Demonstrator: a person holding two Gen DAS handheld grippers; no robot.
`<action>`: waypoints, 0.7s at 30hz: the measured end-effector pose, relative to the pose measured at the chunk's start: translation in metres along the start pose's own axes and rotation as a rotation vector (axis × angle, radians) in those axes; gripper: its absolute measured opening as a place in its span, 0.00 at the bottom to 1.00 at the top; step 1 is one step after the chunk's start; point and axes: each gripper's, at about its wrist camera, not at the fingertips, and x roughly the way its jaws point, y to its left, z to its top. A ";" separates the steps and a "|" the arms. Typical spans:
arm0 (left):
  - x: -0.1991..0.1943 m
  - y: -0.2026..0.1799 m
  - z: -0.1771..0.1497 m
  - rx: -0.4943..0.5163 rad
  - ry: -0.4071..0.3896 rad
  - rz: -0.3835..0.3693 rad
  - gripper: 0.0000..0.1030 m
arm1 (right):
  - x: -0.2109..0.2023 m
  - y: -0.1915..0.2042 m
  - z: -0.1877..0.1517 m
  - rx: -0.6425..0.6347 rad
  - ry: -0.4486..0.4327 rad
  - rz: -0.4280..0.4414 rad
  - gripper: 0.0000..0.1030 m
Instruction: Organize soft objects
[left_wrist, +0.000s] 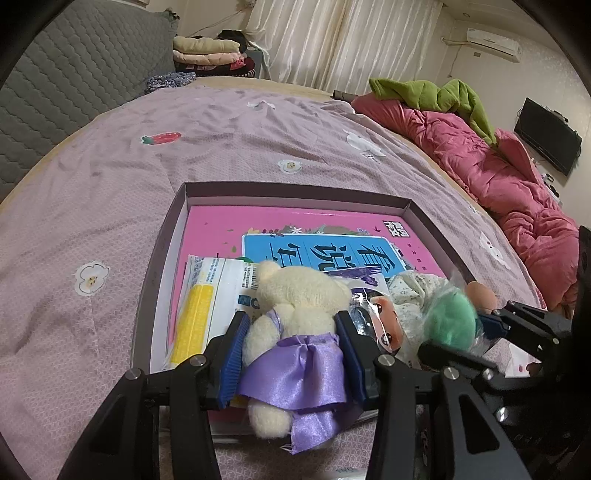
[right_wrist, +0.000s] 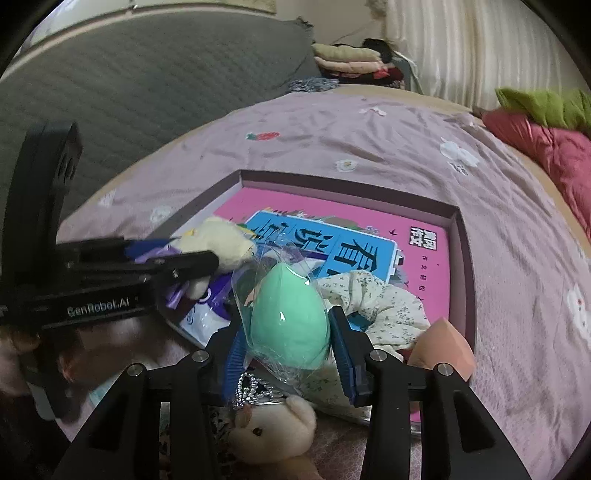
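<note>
The shallow box (left_wrist: 177, 236) lies on the bed's lilac sheet (left_wrist: 110, 184), and a pink book (left_wrist: 229, 221) covers its floor, half hidden under the heap at the near end; a white packet (left_wrist: 218, 280) with a yellow strip is partly buried there too. In the left wrist view the left tongs (left_wrist: 293, 339) are closed narrow on a cream teddy bear (left_wrist: 295, 295) in a purple satin skirt, the blue pads pressing its sides, the bear over the box's near edge. Its face is turned away. Beside it a doll's face (left_wrist: 384, 321) shows under crinkled plastic, the rest of it hidden. In the right wrist view the right tongs (right_wrist: 288, 343) stand about half open around a green egg-shaped sponge (right_wrist: 291, 317) wrapped in clear film; the pads touch its sides. A floral scrunchie (right_wrist: 380, 306) and a peach sponge (right_wrist: 439, 347) lie just right of it, and a second bear (right_wrist: 273, 435) with a small silver crown is cut off by the tongs below.
</note>
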 end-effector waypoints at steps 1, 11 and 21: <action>0.000 0.000 0.000 0.001 0.001 0.001 0.46 | 0.002 0.001 -0.001 -0.007 0.012 -0.002 0.44; 0.001 0.000 -0.001 0.000 0.004 -0.001 0.47 | 0.004 -0.005 -0.004 -0.012 0.030 -0.054 0.47; 0.001 0.001 -0.001 -0.002 0.006 0.001 0.47 | -0.002 -0.014 -0.002 0.034 0.035 -0.050 0.48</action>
